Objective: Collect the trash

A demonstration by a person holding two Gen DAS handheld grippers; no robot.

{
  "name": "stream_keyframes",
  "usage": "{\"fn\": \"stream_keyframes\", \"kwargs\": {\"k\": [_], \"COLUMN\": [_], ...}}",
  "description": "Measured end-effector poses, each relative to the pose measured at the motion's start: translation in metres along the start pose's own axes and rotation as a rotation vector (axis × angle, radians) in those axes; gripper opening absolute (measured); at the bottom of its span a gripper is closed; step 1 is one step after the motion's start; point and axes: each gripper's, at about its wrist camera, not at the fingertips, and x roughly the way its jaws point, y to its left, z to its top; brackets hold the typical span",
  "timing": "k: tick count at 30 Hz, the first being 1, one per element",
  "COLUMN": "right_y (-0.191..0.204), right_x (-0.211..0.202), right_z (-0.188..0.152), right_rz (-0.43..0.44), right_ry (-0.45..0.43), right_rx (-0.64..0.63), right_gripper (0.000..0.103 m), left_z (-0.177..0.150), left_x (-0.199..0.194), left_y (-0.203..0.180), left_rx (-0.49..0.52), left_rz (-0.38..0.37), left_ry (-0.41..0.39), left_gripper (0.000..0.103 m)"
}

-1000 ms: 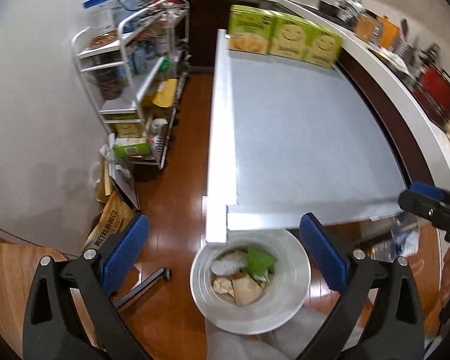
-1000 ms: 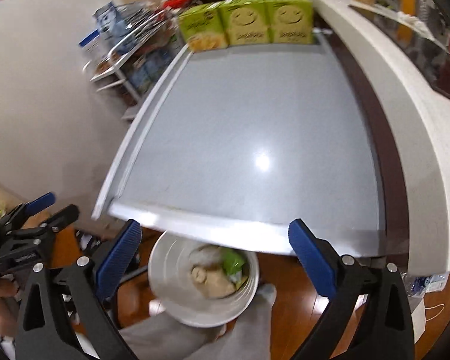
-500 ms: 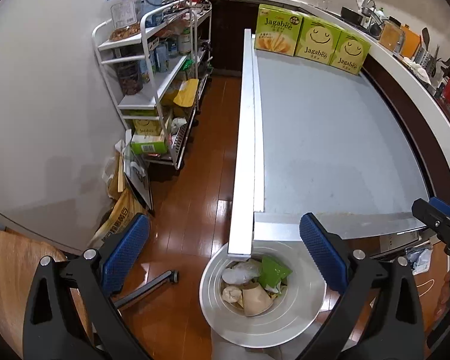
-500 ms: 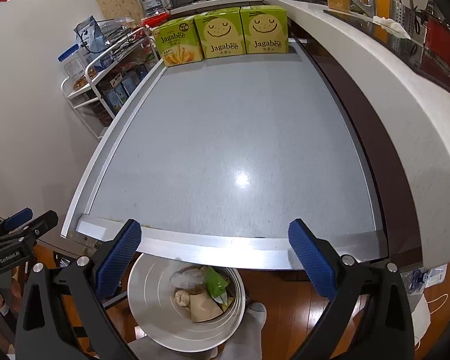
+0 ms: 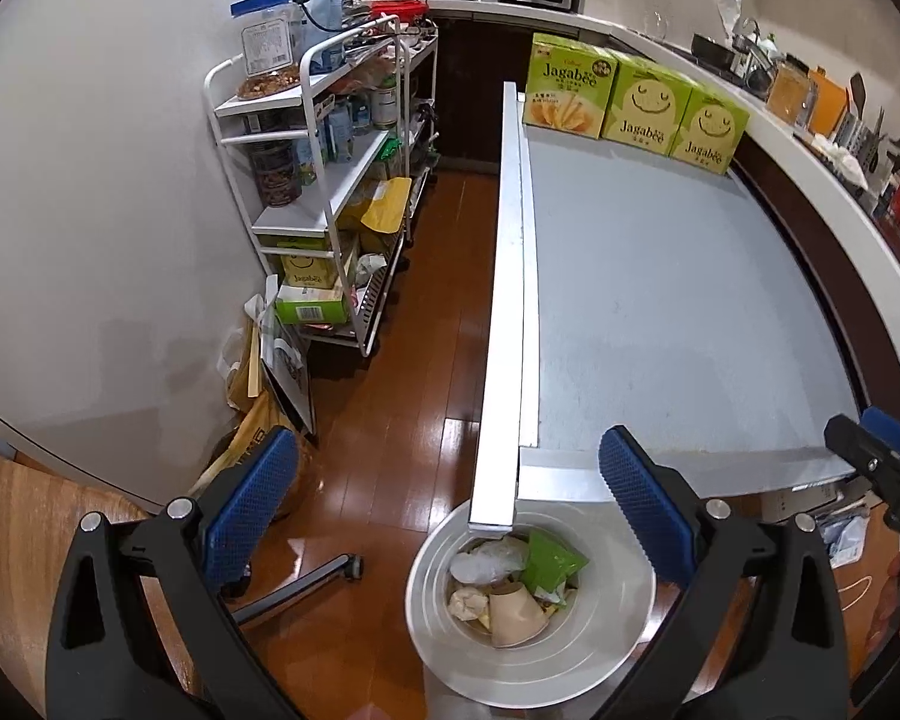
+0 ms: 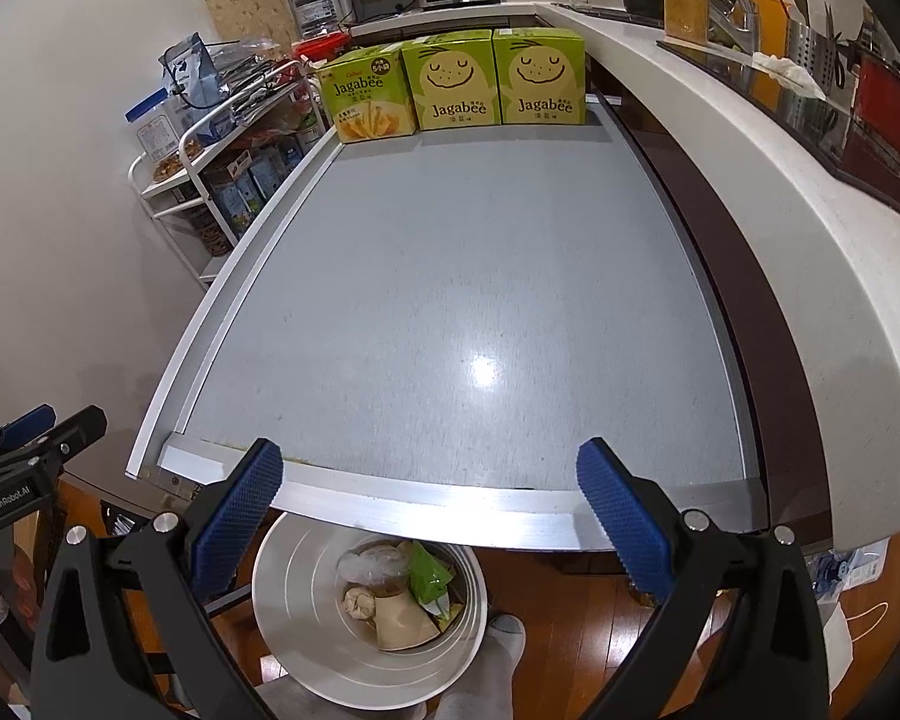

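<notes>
Left wrist view: the left tool [image 5: 450, 504] is seen with its blue-padded fingers [image 5: 252, 504] spread wide apart, and nothing is held between them. Just below and between them, a white round bin [image 5: 624, 648] is seen standing on the wooden floor [image 5: 402, 360], partly tucked under the near corner of the counter [image 5: 660, 300]. Inside the bin, trash is gathered: a crumpled white wrapper [image 5: 489, 558], a green packet [image 5: 549, 561], a tan paper cup [image 5: 513, 618] lying on its side, and a small pale wad [image 5: 467, 603]. At the right edge, the tip of the right tool [image 5: 870, 450] is seen beside the counter's near edge.

From the right wrist view, the right tool [image 6: 429, 516] is likewise shown wide open and holding nothing, its pads [image 6: 624, 525] held over the counter's metal front rim [image 6: 450, 501]. The same bin [image 6: 294, 576] is seen below that rim, with a grey-socked foot [image 6: 501, 639] just beside it.

Farther off, the grey counter top is flanked on the left by a white wire shelving cart [image 5: 324, 192] loaded with jars and packets. At the far end of the counter, three green Jagabee boxes [image 6: 450, 84] are lined up side by side, touching.
</notes>
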Motion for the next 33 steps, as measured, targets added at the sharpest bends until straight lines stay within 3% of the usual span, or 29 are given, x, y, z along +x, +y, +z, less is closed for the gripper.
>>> {"fn": "stream_keyframes", "kwargs": {"k": [18,24,30,33], "right_y": [0.003,0.004,0.004,0.002], "right_x": [-0.004,-0.006,-0.011,-0.018], "right_z": [0.009,0.017,0.026,0.035], "right_rz": [-0.014,-0.014,-0.005,-0.014], "right_ry": [-0.019,-0.036,-0.052,-0.073], "right_rx": [-0.027,-0.037,-0.031,-0.03], "right_gripper": [0.097,0.097,0.097,0.097], "left_z": [0.018,0.023,0.03,0.034], "left_x": [-0.004,-0.005,-0.011,-0.013], "left_y": [0.004,0.0,0.007,0.014], "left_rx": [-0.047,-0.039,-0.062,-0.077], "left_rz": [0.0,0.118,0.077,0.094], "left_ry": [-0.053,-0.082,-0.097,-0.088], "left_gripper": [0.101,0.101,0.101,0.101]}}
